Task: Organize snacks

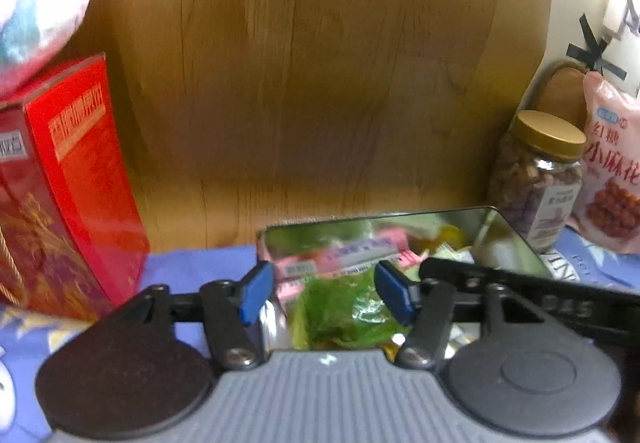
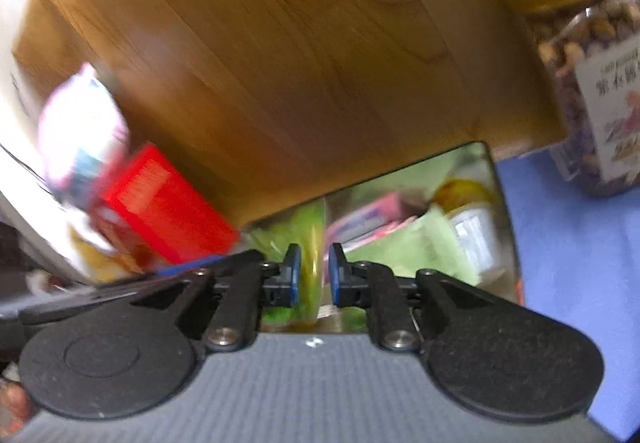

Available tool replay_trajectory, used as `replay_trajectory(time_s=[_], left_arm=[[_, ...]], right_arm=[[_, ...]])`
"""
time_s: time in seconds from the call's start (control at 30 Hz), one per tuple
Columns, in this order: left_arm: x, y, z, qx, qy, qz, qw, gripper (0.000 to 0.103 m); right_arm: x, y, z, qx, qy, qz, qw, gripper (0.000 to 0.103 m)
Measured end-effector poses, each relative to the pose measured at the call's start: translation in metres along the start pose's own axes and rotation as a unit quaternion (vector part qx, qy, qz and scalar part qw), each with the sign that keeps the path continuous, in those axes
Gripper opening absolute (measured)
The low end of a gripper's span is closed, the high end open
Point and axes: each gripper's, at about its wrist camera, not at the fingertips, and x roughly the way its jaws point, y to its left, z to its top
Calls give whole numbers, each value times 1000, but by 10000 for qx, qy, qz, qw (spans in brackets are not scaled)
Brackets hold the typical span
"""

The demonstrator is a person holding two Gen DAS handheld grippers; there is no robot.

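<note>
Left wrist view: your left tool hangs released, blue pads wide apart, nothing pinched. Directly beyond and below it sits the metal tin, open, packed with snacks: a pink packet lying crosswise toward the far wall, a green wrapper nearest the tool. Tin's long axis runs left-right across this view, far edge up against the wooden board. Red box stands left of the tin on the blue-covered desk. Nut jar with gold lid stands right of the tin, a pink snack bag just beside it on the far side. The other tool's black linkage crosses the right of the frame over the tin, so both hands are crowding one opening.

Right wrist view: blurred and rolled. Your right tool shows a narrow gap between its pads, nothing held; the yellow-green wrapper seen through the gap lies in the tin below it, not gripped. Tin is straight ahead and under the tool. Nut jar is up right and close; red box and a smeared pink-white pack are off left.

My read: loose items split by side. Jar and pink bag go to your right hand, red box to your left. Tin is equally near both.
</note>
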Motion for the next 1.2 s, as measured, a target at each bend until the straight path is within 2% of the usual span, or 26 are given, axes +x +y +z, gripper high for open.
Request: replay_trajectory(time_s=[0.03, 0.1, 0.2, 0.3, 0.43, 0.57, 0.67, 0.77, 0.87, 0.97, 1.0, 1.07, 1.1, 1.13, 1.2], left_arm=[[-6, 1, 0, -20, -87, 54, 9999, 59], [-22, 2, 0, -58, -340, 89, 9994, 59], [-51, 2, -6, -155, -535, -147, 9983, 59], [-77, -6, -25, -52, -587, -404, 9974, 61], [-96, -16, -53, 122, -306, -502, 9982, 62], [-112, -6, -85, -35, 16, -434, 9991, 62], [-122, 2, -106, -312, 253, -656, 9970, 62], [-133, -6, -135, -421, 422, -996, 9932, 62], [-137, -19, -169, -419, 634, -1267, 9890, 62], [-129, -27, -195, -544, 883, -1242, 9868, 62], [-131, -30, -200, -562, 744, -1192, 9885, 65], [-134, -38, -205, -507, 704, -1092, 9902, 64], [-134, -41, -207, -527, 706, -1148, 9895, 54], [-135, -45, -207, -502, 708, -1199, 9890, 41], [-135, -54, -206, -393, 713, -1047, 9912, 40]], right_arm=[[-7, 1, 0, -42, -122, 1, 9999, 33], [-25, 1, 0, -120, -324, 0, 9994, 33], [-59, -2, -10, -199, -478, 51, 9986, 34], [-91, -9, -35, -204, -371, 87, 9991, 35], [-114, -22, -76, 7, 41, 102, 9999, 39], [-133, -30, -108, 242, 255, 258, 9990, 39], [-151, -30, -128, 321, 330, 386, 9982, 39], [-164, -26, -147, 513, 364, 670, 9958, 39], [-168, -14, -164, 364, 439, 722, 9958, 39], [-169, -1, -179, -24, 496, 556, 9972, 39], [-166, 2, -183, -77, 567, 573, 9967, 39], [-161, 7, -190, -133, 626, 697, 9955, 38], [-158, 10, -191, -171, 685, 732, 9948, 27], [-154, 12, -192, -177, 794, 758, 9938, 11], [-149, 13, -197, -83, 865, 862, 9925, 9]])
